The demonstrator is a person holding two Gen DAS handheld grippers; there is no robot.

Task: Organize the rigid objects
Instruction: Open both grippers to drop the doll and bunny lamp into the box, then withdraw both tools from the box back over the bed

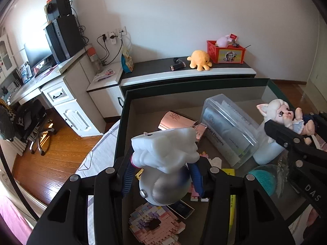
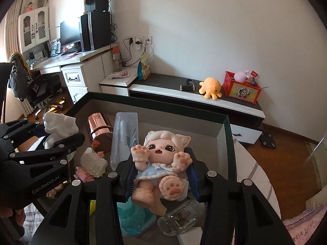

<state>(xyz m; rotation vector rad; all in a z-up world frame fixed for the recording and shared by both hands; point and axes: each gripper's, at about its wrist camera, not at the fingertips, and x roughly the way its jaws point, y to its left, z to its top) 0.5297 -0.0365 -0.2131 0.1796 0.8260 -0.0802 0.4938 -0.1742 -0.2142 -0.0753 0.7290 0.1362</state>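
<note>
Pale vinyl cat-eared doll in a blue dress (image 2: pixel 161 163), stiff and light, sits pinched at its waist by the right tongs (image 2: pixel 162 180); left tongs (image 1: pixel 161 178) clamp a white-topped silver ball figurine (image 1: pixel 165 163), likely slippery.

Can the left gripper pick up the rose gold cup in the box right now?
Probably not: the left gripper is already shut on the white and silver figurine. The rose gold cup lies uncovered ahead of it.

"GenRobot.AI" marks the left tool (image 2: pixel 67 143); "DAS" the right tool (image 1: pixel 294 140).
</note>
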